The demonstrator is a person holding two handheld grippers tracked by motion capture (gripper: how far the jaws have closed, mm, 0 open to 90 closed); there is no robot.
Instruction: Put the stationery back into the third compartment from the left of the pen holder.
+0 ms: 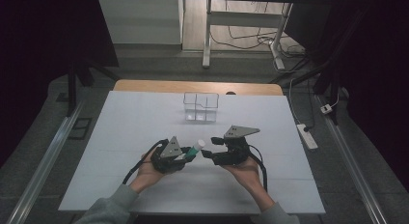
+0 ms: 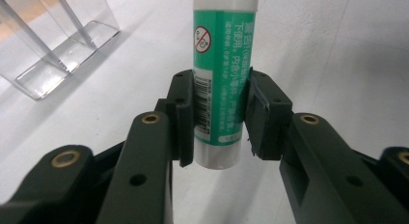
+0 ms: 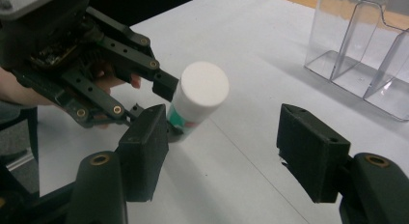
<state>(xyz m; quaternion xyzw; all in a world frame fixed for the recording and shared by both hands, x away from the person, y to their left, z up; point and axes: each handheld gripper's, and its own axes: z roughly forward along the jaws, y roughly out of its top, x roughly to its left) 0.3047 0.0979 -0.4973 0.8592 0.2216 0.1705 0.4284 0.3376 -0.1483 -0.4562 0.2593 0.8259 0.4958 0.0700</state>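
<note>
So the left gripper [image 1: 189,155] pinches the glue stick [image 2: 223,79] mid-frame; right gripper [image 3: 226,156], fingers spread, probably needs to grab its cap [image 3: 206,84] next.

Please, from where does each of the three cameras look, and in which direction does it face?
High view: above the person's side, facing forward and down on the white table; forearms and both grippers show.
Left gripper view: on the left gripper, facing along its jaws, shut on the glue stick.
Right gripper view: on the right gripper, jaws open, facing the left gripper and the stick's white cap.
All three share the glue stick and the clear organizer.
</note>
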